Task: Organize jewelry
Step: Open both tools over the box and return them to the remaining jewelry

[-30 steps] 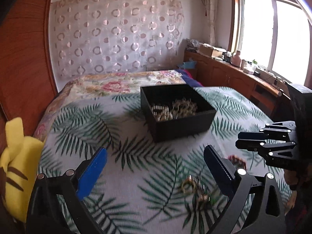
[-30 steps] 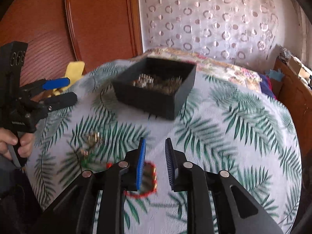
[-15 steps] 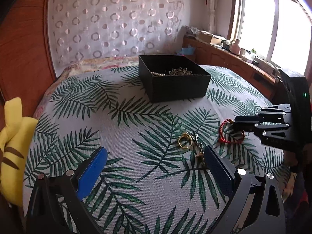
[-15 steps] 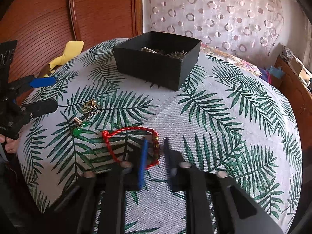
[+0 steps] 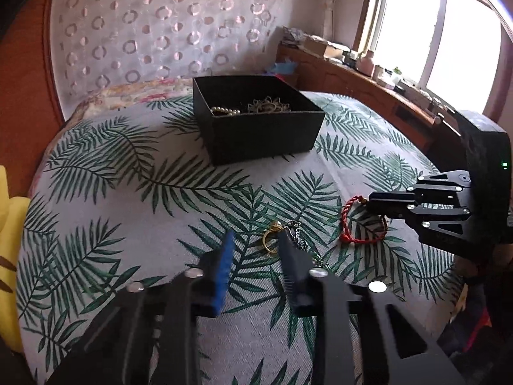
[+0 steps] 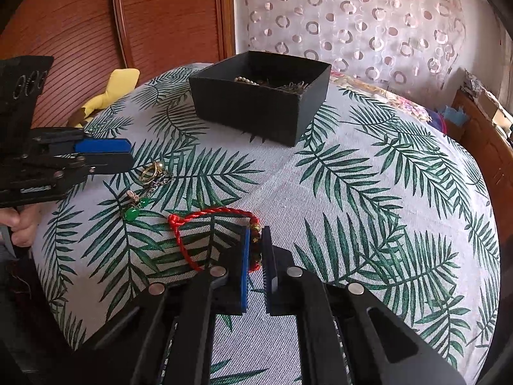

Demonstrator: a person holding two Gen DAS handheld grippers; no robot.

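A black open box (image 5: 256,118) (image 6: 261,96) holding pearls and gold pieces stands on the leaf-print cloth. A red cord bracelet (image 6: 205,224) (image 5: 356,224) lies near the front. My right gripper (image 6: 255,243) has its jaws closed around the bracelet's beaded end. Gold rings on a chain with a green pendant (image 6: 150,173) (image 5: 272,240) lie to the left. My left gripper (image 5: 255,243) is partly closed, low over the cloth, its right finger beside the rings and nothing between the jaws.
A yellow plush toy (image 6: 109,93) (image 5: 9,256) lies at the cloth's left edge by a wooden headboard (image 6: 96,32). A patterned curtain (image 5: 160,32) hangs behind. A cluttered wooden ledge (image 5: 368,80) runs under the window at right.
My left gripper has narrowed from wide open and moved down to the gold rings. My right gripper has moved forward onto the red bracelet's beaded end.
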